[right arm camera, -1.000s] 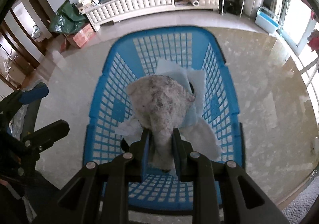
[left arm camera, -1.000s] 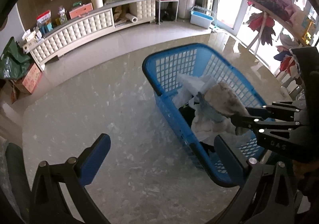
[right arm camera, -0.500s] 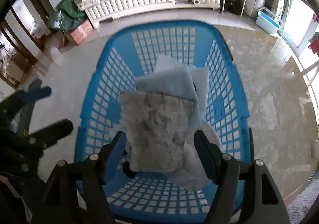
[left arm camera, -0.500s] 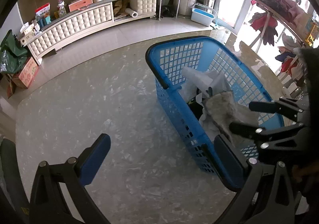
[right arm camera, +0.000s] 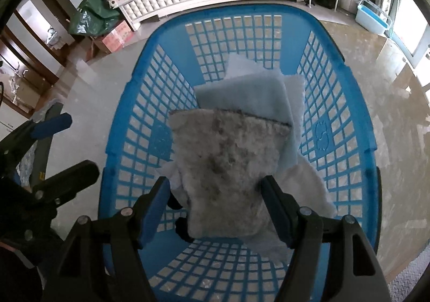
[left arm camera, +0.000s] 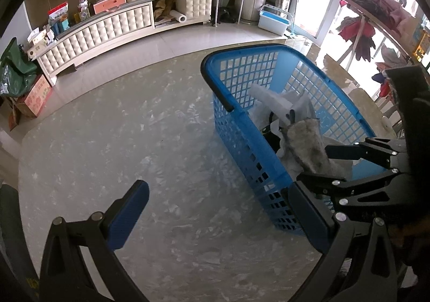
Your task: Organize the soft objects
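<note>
Grey fuzzy cloth [right arm camera: 228,167], rectangular and mottled, lying atop pale-blue folded cloths [right arm camera: 250,95] inside the blue lattice basket [right arm camera: 129,124]. Right gripper [right arm camera: 215,210] above it, jaws wide, pads clear of the cloth's edges. Left gripper [left arm camera: 217,216] wide, empty, over bare marbled floor [left arm camera: 129,127] beside the basket's rim, with open room around.
</note>
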`<control>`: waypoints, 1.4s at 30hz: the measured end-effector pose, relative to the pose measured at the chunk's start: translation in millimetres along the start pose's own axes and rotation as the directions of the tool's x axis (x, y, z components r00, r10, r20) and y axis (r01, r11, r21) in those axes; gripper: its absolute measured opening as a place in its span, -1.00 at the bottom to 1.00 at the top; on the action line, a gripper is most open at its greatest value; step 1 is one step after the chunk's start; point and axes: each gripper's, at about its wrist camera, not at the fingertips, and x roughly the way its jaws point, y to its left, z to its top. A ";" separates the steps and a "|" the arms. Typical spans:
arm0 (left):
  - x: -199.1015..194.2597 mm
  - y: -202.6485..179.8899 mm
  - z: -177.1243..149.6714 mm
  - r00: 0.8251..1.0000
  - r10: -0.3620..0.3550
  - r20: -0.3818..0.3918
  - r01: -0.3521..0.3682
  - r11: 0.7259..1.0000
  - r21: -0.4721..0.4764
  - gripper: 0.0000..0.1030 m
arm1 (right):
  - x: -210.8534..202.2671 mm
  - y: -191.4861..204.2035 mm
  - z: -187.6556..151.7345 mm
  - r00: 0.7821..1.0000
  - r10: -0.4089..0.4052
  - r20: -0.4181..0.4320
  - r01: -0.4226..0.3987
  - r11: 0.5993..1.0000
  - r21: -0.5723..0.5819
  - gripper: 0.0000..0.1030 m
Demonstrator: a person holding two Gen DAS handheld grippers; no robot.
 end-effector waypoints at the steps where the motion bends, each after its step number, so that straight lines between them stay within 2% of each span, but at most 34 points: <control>1: -0.7 1.4 -1.4 1.000 0.000 0.003 0.000 1.000 -0.003 1.00 | 0.4 0.0 0.0 1.000 -0.006 -0.002 0.006 1.000 0.000 0.33; 6: -7.0 6.7 -4.6 1.000 -0.010 0.022 0.011 0.999 -0.034 1.00 | -5.9 4.1 -0.5 1.000 -0.019 0.001 0.019 1.000 0.009 0.33; 10: -17.8 6.2 -7.5 0.999 -0.011 0.042 0.013 0.999 -0.042 1.00 | -17.0 4.9 -3.4 0.999 -0.025 0.024 0.025 1.000 0.011 0.48; 16: -46.3 0.2 -13.6 0.996 0.006 0.089 -0.004 1.000 -0.028 1.00 | -44.7 9.9 -9.8 0.997 -0.030 0.073 0.030 1.000 -0.002 0.57; 21: -81.3 -6.6 -21.8 0.987 0.030 0.161 -0.028 0.999 -0.018 1.00 | -69.6 13.5 -21.2 0.992 -0.041 0.121 0.044 0.999 -0.016 0.59; 24: -100.4 -8.9 -26.1 0.978 0.052 0.200 -0.046 0.998 -0.033 1.00 | -87.2 14.5 -29.4 0.986 -0.038 0.164 0.042 0.999 -0.023 0.71; 26: -114.8 -11.4 -30.6 0.970 0.079 0.232 -0.071 0.997 -0.039 1.00 | -101.4 18.6 -37.5 0.978 -0.040 0.206 0.048 0.998 -0.032 0.82; 29: -141.3 -14.8 -39.5 0.946 0.119 0.302 -0.104 0.992 -0.065 1.00 | -122.5 24.9 -48.9 0.961 -0.046 0.274 0.062 0.997 -0.049 1.00; 37: -187.2 -26.2 -67.7 0.886 0.201 0.418 -0.161 0.978 -0.130 1.00 | -157.5 49.7 -73.0 0.900 -0.037 0.435 0.075 0.995 -0.071 0.99; 42: -196.3 -29.4 -86.5 0.877 0.217 0.429 -0.162 0.974 -0.161 1.00 | -162.5 55.0 -86.7 0.880 -0.005 0.476 0.047 0.996 -0.078 1.00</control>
